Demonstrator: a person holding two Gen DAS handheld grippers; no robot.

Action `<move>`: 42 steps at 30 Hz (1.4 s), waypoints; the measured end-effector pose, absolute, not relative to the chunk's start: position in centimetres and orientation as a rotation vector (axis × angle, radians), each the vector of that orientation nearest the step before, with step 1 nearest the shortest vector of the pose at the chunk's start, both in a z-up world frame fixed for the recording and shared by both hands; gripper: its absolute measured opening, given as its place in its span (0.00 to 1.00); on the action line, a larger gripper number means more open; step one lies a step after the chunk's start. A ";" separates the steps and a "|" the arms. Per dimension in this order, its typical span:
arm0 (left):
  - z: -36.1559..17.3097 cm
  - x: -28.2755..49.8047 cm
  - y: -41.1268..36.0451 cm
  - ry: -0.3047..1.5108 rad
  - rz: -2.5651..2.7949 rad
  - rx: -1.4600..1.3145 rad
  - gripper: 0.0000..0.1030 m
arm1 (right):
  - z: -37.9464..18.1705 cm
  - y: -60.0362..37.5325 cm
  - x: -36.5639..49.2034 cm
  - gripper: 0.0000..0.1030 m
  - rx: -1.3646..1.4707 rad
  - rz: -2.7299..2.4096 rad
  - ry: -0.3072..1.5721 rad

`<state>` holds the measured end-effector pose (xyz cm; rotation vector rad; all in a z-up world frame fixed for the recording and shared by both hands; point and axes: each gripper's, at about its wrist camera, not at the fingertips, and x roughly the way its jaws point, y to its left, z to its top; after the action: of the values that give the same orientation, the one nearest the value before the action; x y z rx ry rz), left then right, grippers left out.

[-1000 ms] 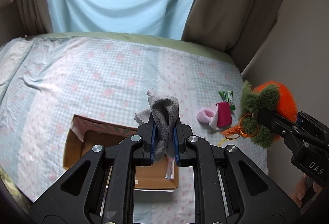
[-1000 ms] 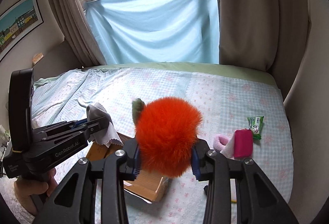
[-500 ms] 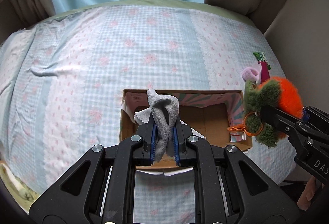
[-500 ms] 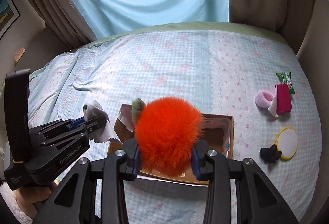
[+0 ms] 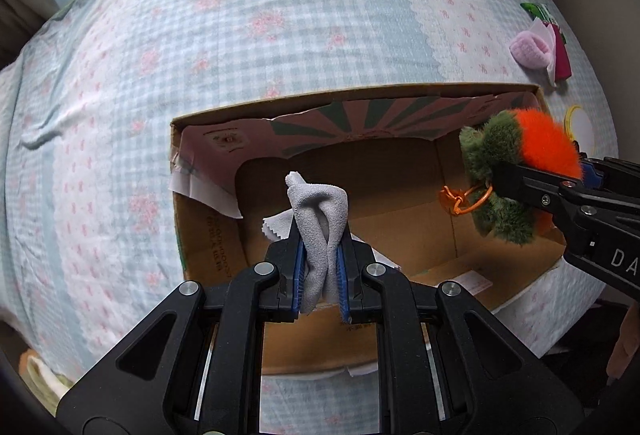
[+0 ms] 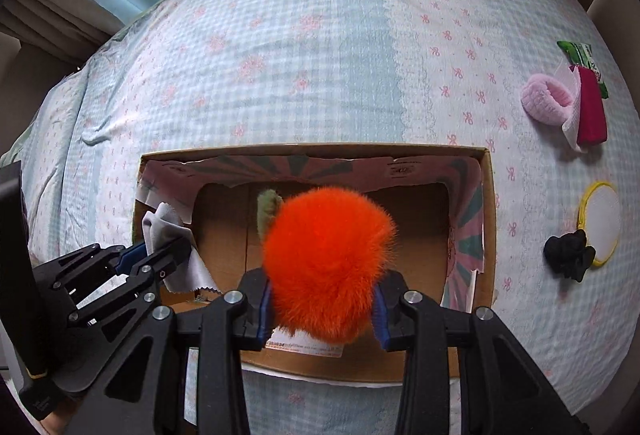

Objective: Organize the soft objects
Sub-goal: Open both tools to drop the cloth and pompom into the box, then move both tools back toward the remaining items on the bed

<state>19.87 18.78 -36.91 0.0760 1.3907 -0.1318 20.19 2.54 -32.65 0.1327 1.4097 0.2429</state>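
Hanging over the box's (image 5: 208, 219) left half, the left gripper (image 5: 320, 255) pinches the grey cloth (image 5: 318, 211), pointing down at the bare floor. Over the right half, the right gripper (image 6: 322, 305) clamps the orange pompom (image 6: 328, 263), equally near; both drops lie directly underneath.

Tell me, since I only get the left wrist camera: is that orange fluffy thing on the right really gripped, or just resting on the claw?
Observer: Gripped. The right wrist view shows the right claw with a blue pad pressed into each side of the orange plush.
Operator: Is anything hidden behind it?
Observer: Yes. A black fuzzy item lies on the bedspread, overlapping the edge of a yellow-rimmed disc.
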 end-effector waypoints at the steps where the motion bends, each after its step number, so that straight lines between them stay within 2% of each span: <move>1: -37.7 20.2 18.7 1.407 -0.135 0.081 0.11 | -33.5 2.5 20.6 0.34 0.141 0.243 1.431; 7: -39.9 21.1 17.3 1.464 -0.178 0.155 0.11 | -37.0 2.8 22.8 0.35 0.159 0.246 1.522; 9: -40.0 21.1 17.1 1.470 -0.198 0.156 0.11 | -37.4 3.0 23.0 0.38 0.162 0.256 1.536; 10: -40.0 21.1 17.1 1.475 -0.214 0.148 0.16 | -37.6 3.0 23.1 0.39 0.164 0.262 1.542; 11: -40.0 21.1 17.0 1.480 -0.236 0.135 0.25 | -37.7 3.1 23.3 0.45 0.164 0.264 1.540; 13: -39.7 20.9 16.9 1.463 -0.254 0.134 0.98 | -37.9 3.0 23.6 0.70 0.167 0.265 1.540; 14: -39.5 20.7 16.8 1.447 -0.267 0.129 0.99 | -38.0 2.9 23.8 0.97 0.176 0.262 1.537; 15: -39.5 20.6 16.8 1.444 -0.274 0.127 1.00 | -38.1 2.9 23.9 1.00 0.188 0.264 1.535; 26: -39.3 20.0 16.6 1.443 -0.250 0.133 1.00 | -37.8 2.3 22.9 1.00 0.174 0.256 1.553; 33: -35.5 18.4 17.2 1.376 -0.226 0.122 1.00 | -34.3 2.8 21.7 1.00 0.133 0.262 1.491; 42: -28.4 13.8 19.6 1.260 -0.175 0.063 1.00 | -26.8 3.1 18.2 1.00 0.065 0.267 1.356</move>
<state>13.80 19.56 -28.39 0.0628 1.2601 -0.1751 18.22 3.15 -26.83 0.0654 1.3562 0.2669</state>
